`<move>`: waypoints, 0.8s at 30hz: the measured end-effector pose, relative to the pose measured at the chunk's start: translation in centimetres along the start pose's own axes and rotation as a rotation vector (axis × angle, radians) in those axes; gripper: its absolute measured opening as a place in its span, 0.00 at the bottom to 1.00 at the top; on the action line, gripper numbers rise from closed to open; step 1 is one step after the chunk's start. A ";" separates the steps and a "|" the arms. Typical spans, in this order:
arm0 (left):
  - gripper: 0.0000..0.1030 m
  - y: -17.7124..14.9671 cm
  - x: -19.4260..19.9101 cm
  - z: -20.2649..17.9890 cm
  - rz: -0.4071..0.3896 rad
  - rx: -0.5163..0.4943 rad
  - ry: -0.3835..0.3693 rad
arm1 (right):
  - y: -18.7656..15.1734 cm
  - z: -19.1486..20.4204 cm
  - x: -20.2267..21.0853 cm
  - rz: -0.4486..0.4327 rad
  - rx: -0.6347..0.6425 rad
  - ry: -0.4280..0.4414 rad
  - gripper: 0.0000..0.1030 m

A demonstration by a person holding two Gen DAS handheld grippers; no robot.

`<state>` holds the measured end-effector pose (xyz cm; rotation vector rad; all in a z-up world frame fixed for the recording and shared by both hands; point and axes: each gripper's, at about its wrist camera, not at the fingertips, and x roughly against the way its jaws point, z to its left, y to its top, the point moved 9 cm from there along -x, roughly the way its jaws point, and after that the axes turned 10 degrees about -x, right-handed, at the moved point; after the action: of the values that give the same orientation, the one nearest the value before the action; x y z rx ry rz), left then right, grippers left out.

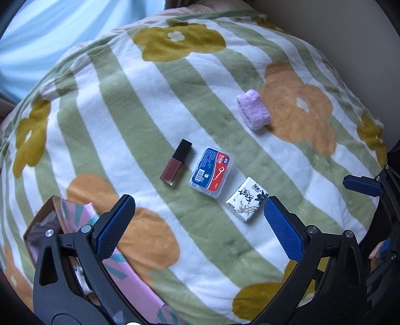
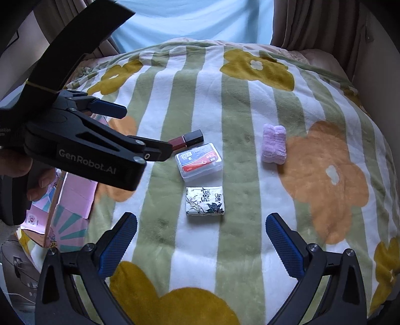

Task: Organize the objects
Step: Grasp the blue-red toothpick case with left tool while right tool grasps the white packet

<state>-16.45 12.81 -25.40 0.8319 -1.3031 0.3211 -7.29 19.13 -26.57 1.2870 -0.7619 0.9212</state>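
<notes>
On the striped flower blanket [image 1: 140,105] lie a dark red lip gloss tube [image 1: 176,163], a clear floss-pick box with a red and blue label [image 1: 212,172], a white tissue pack with ink drawings [image 1: 246,199] and a rolled lilac cloth [image 1: 253,109]. My left gripper [image 1: 197,225] hovers open over the blanket, the tissue pack just ahead of its right finger. My right gripper [image 2: 201,243] is open too, with the tissue pack [image 2: 205,200] directly ahead. Behind it sit the floss box [image 2: 198,159], the lip gloss [image 2: 186,140] and the lilac cloth [image 2: 274,144]. The left gripper [image 2: 145,130] reaches in from the left, empty.
A pink patterned open box [image 1: 75,225] lies at the blanket's left edge, partly under my left gripper; the right wrist view also shows this box [image 2: 72,200]. Curtains [image 2: 312,22] and a light blue sheet [image 2: 195,20] stand behind the bed. A person's hand [image 2: 15,162] holds the left gripper.
</notes>
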 end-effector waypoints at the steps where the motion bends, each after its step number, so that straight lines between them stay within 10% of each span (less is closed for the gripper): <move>1: 0.99 0.1 -1.1 -0.3 0.007 -0.021 -0.013 | -0.1 -0.2 -0.7 -0.003 -0.002 -0.001 0.99; 19: 0.83 1.7 -13.8 -2.6 0.105 -0.143 -0.109 | -0.7 -1.3 -10.3 0.003 -0.065 -0.024 0.95; 24: 0.62 1.0 -15.2 -2.1 0.145 -0.115 -0.139 | -1.0 -0.9 -12.0 0.044 -0.052 -0.018 0.70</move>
<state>-19.70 18.49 -39.31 0.6730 -1.5021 0.3036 -11.81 18.32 -37.75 1.2387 -0.8257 0.9206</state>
